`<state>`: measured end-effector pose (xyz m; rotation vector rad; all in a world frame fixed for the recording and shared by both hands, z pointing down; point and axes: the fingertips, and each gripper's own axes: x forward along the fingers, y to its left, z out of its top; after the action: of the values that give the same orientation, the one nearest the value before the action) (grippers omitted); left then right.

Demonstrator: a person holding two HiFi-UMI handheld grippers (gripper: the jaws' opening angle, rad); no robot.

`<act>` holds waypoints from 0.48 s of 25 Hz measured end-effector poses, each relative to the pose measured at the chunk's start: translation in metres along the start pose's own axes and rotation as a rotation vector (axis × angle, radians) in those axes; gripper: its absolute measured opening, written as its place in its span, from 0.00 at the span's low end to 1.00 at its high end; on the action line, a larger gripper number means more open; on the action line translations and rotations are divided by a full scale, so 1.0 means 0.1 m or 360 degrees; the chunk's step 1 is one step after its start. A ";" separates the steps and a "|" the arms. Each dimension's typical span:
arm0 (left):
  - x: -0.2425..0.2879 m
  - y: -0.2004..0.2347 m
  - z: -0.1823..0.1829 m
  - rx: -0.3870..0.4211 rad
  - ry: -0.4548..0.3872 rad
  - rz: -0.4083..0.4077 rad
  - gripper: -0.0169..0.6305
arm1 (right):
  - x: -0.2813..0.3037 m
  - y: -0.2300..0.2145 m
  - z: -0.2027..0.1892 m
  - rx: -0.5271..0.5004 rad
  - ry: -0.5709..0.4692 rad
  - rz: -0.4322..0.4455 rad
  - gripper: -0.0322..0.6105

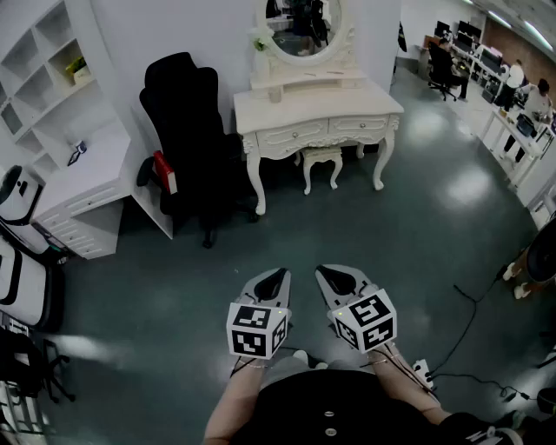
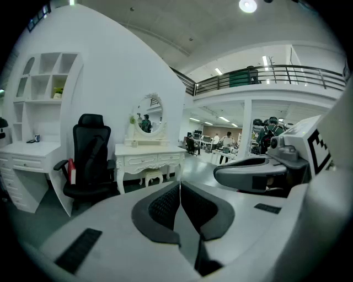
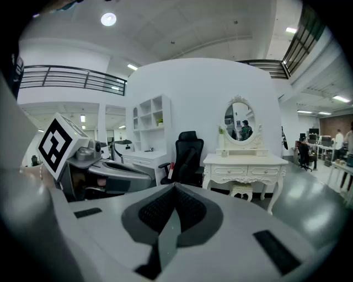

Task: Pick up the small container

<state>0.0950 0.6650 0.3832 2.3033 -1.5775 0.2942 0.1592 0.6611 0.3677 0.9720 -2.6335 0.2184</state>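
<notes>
Both closed on nothing, my left gripper (image 1: 274,280) and right gripper (image 1: 335,278) hang side by side facing the white dressing table (image 1: 347,111) (small container (image 1: 274,94) on its top).

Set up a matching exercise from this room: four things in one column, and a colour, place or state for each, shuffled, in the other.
Things:
1. chair
2. dressing table
3. stool
4. left claw

Descriptions:
A. shut, with nothing in it
B. black
C. tucked under the dressing table
D. carries an oval mirror

Pairs: 1-B, 2-D, 3-C, 4-A.
</notes>
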 end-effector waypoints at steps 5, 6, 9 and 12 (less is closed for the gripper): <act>0.11 0.03 0.01 -0.0002 -0.0005 -0.0027 0.05 | 0.08 -0.04 -0.01 -0.0012 0.0022 -0.0003 0.05; 0.12 0.03 0.01 -0.0007 -0.0006 -0.0038 0.05 | 0.09 -0.05 -0.02 -0.0012 0.0027 -0.0005 0.05; 0.16 0.03 -0.01 -0.0011 0.0001 -0.0055 0.05 | 0.09 -0.09 -0.03 -0.0006 0.0027 -0.0011 0.05; 0.18 0.03 -0.02 -0.0002 0.0004 -0.0058 0.05 | 0.10 -0.12 0.00 0.0006 0.0006 -0.0023 0.05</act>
<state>0.0992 0.6491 0.3915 2.3270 -1.5325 0.2870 0.1593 0.6460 0.3718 0.9909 -2.6225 0.2219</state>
